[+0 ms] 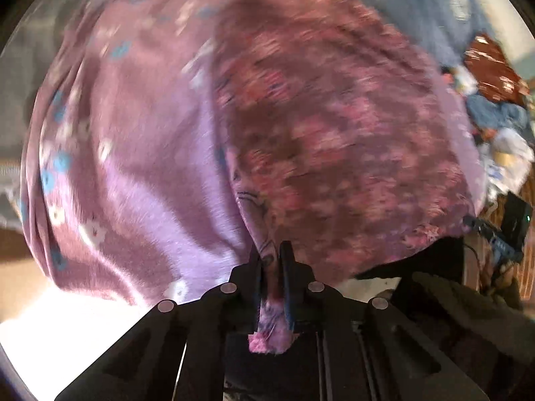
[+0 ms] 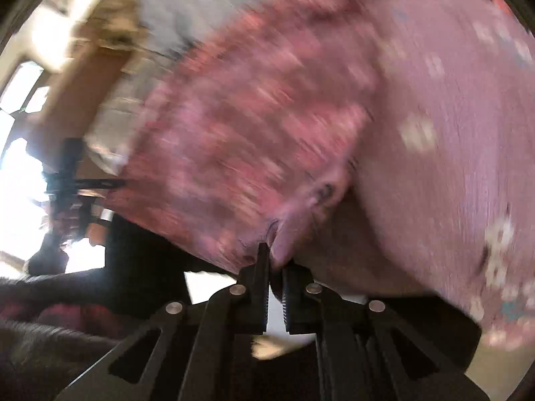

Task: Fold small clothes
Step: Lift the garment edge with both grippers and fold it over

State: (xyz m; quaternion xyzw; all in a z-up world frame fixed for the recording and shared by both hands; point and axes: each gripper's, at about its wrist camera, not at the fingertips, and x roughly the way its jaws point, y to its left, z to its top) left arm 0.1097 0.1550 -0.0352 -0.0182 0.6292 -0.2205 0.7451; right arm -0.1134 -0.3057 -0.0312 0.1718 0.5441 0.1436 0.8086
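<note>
Both grippers, left [image 1: 271, 250] and right [image 2: 272, 254], jaws clenched on purple floral fleece garment [image 1: 160, 140], lifting it to spread for folding.

The right hand-held gripper [image 2: 271, 257] pinches the edge of a blurred purple floral garment [image 2: 334, 117]

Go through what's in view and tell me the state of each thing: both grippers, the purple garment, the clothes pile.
Left gripper: shut on the garment's edge.
Right gripper: shut on the garment's edge.
Garment: held up, unfolded, spread between the grippers, blurred.
Clothes pile: unfolded, heaped behind the garment.
</note>
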